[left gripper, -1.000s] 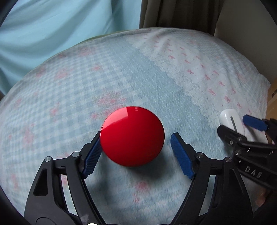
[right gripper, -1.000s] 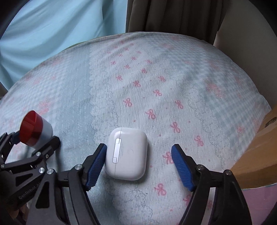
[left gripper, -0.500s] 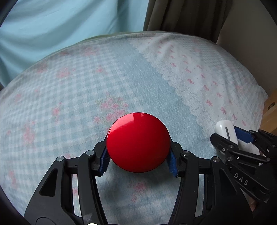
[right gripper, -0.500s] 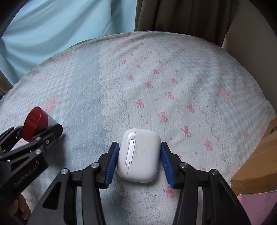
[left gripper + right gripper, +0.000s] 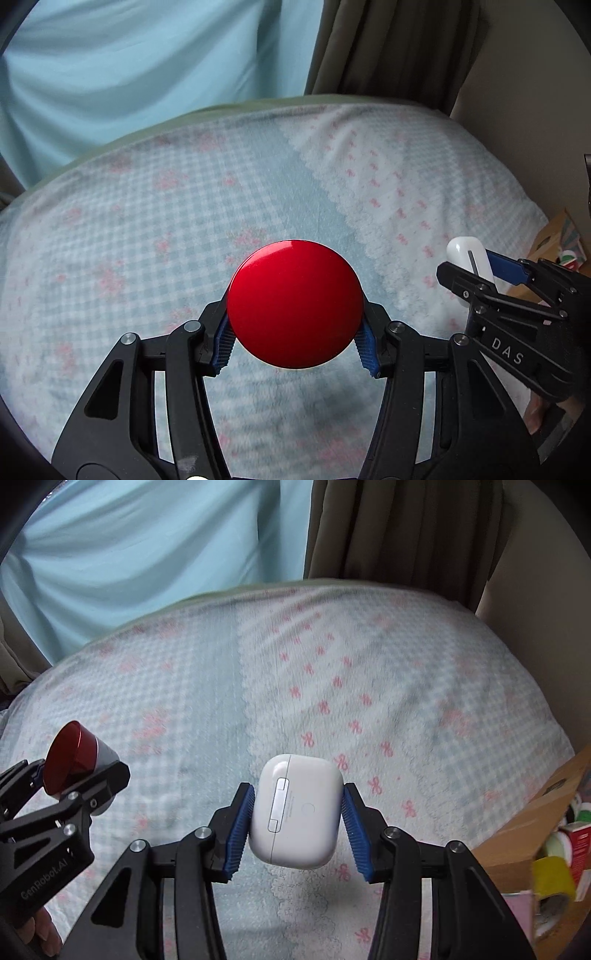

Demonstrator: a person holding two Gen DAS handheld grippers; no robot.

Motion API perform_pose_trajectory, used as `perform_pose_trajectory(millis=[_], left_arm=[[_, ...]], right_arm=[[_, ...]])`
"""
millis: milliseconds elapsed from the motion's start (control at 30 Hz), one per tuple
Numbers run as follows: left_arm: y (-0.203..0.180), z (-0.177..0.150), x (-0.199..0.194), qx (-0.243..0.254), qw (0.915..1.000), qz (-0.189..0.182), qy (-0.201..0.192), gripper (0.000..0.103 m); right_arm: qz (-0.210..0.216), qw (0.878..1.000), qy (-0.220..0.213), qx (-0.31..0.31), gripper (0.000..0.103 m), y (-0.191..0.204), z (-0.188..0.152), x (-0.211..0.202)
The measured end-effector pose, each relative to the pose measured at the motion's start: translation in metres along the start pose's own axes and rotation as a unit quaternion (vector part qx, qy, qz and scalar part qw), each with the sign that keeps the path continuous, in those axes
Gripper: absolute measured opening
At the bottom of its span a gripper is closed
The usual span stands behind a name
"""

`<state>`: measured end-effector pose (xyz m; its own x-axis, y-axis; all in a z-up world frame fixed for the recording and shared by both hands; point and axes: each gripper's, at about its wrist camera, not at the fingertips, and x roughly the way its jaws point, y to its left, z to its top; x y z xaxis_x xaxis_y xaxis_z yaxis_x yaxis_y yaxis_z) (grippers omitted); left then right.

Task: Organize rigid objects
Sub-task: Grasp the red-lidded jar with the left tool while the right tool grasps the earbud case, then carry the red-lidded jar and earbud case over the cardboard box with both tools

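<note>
Bed [image 5: 369, 657]; cardboard box [image 5: 524, 823] of packages [image 5: 576, 845]

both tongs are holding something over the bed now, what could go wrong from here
The right tongs pinch the smooth, rounded white earbud case only at its sides, so it might twist or slip out. The left tongs grip the glossy red-lidded jar below its wide lid; it could slide too. The two tongs sit close together, so a careless swing might knock them together.

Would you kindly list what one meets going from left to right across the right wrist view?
Left gripper holding the red-lidded jar → white earbud case in the right gripper → cardboard box.
</note>
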<state>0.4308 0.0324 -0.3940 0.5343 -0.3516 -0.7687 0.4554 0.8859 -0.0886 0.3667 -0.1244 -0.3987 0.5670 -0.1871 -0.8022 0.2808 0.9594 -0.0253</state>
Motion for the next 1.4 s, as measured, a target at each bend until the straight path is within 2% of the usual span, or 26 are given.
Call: perform_pose_trajectory(millis=[167, 433, 600, 800, 967, 1100, 1200, 1300, 1400], left_arm=[[-0.002, 0.014, -0.051, -0.005, 0.9998, 0.003, -0.021, 0.05], [-0.025, 0.023, -0.16, -0.01, 0.9994, -0.004, -0.034, 0.05], [-0.052, 0.025, -0.225, -0.009, 0.9991, -0.009, -0.041, 0.05], [-0.092, 0.025, -0.272, -0.008, 0.9987, -0.017, -0.048, 0.05], [-0.138, 0.024, -0.288, -0.016, 0.9983, -0.02, -0.053, 0.05], [-0.188, 0.024, -0.289, -0.025, 0.9982, -0.008, -0.055, 0.05], [-0.222, 0.027, -0.281, -0.043, 0.9976, 0.008, -0.053, 0.05], [-0.259, 0.029, -0.27, -0.076, 0.996, 0.007, -0.046, 0.05], [-0.298, 0.032, -0.249, -0.084, 0.9959, 0.017, -0.03, 0.05]], right_arm=[[0.01, 1.0, -0.026, -0.003, 0.044, 0.0, 0.015, -0.052], [0.027, 0.998, -0.05, -0.012, 0.044, -0.006, 0.024, -0.169], [0.04, 0.998, -0.044, -0.008, 0.044, -0.025, 0.022, -0.234], [0.041, 0.997, -0.06, -0.009, 0.044, -0.061, 0.021, -0.287], [0.048, 0.996, -0.075, -0.005, 0.044, -0.104, 0.018, -0.313], [0.068, 0.995, -0.074, -0.014, 0.044, -0.151, 0.02, -0.321], [0.085, 0.994, -0.069, -0.029, 0.044, -0.184, 0.023, -0.319], [0.097, 0.992, -0.062, -0.044, 0.044, -0.223, 0.028, -0.312], [0.105, 0.992, -0.049, -0.051, 0.044, -0.268, 0.034, -0.298]])
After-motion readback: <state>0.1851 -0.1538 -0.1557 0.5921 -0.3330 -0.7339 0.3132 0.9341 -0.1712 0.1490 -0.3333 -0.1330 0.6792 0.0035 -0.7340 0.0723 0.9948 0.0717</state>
